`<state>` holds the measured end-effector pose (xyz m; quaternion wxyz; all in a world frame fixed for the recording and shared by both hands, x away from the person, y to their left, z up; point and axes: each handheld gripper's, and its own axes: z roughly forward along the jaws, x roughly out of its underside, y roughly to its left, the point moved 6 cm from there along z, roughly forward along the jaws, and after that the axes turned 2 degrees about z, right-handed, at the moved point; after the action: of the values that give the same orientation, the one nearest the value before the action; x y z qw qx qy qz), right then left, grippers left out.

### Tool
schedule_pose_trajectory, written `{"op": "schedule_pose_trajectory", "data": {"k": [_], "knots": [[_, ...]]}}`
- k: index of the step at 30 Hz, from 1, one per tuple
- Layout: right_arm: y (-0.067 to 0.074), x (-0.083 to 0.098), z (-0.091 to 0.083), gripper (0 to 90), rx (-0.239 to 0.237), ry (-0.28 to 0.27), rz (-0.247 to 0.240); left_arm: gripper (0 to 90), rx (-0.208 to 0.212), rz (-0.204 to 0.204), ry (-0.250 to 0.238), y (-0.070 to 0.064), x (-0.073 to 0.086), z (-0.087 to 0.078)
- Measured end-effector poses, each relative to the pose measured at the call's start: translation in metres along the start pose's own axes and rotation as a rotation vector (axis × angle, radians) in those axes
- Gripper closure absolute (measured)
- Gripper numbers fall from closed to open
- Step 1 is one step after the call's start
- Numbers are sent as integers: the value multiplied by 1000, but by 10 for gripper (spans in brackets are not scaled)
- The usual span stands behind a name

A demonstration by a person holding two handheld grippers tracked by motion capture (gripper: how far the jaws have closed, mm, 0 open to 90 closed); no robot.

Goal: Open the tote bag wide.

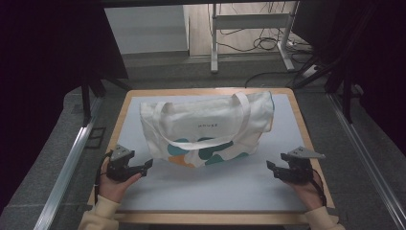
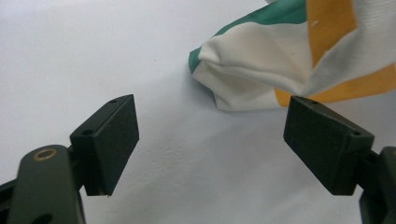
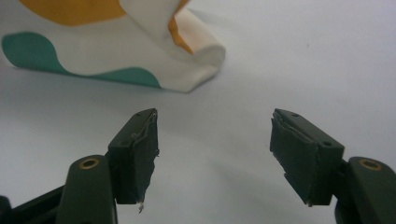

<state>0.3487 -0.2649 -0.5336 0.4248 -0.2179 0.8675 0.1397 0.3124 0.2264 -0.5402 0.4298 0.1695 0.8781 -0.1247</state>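
Observation:
A cream tote bag with teal and orange shapes and long handles lies flat across the middle of the white mat. My left gripper rests low at the mat's front left, pointing at the bag's near left corner. In the left gripper view that corner lies just beyond the open gripper, apart from the pads. My right gripper sits at the front right, also facing the bag. The right gripper view has the bag's other corner ahead of the open, empty gripper.
The mat lies on a wooden-edged table. Metal rails run along the left and right sides. A white desk frame with cables on the floor stands beyond the far edge.

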Motion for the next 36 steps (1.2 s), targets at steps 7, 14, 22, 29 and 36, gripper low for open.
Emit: {"op": "schedule_pose_trajectory", "data": {"k": [7,14,22,29,36], "knots": [[0,-5,-6,330,-14,-21,11,197,30,-38,-51,4,-4,-18],[1,-14,-11,332,-20,-39,14,197,44,-55,-97,3,-11,-34],[3,-32,-22,340,-23,-83,-4,201,58,-25,-135,-6,-25,-45],[5,-47,-28,358,-34,-111,-12,215,67,10,-165,-13,-39,-53],[5,-62,-30,370,-46,-124,-22,220,72,31,-165,-16,-49,-53]]}}
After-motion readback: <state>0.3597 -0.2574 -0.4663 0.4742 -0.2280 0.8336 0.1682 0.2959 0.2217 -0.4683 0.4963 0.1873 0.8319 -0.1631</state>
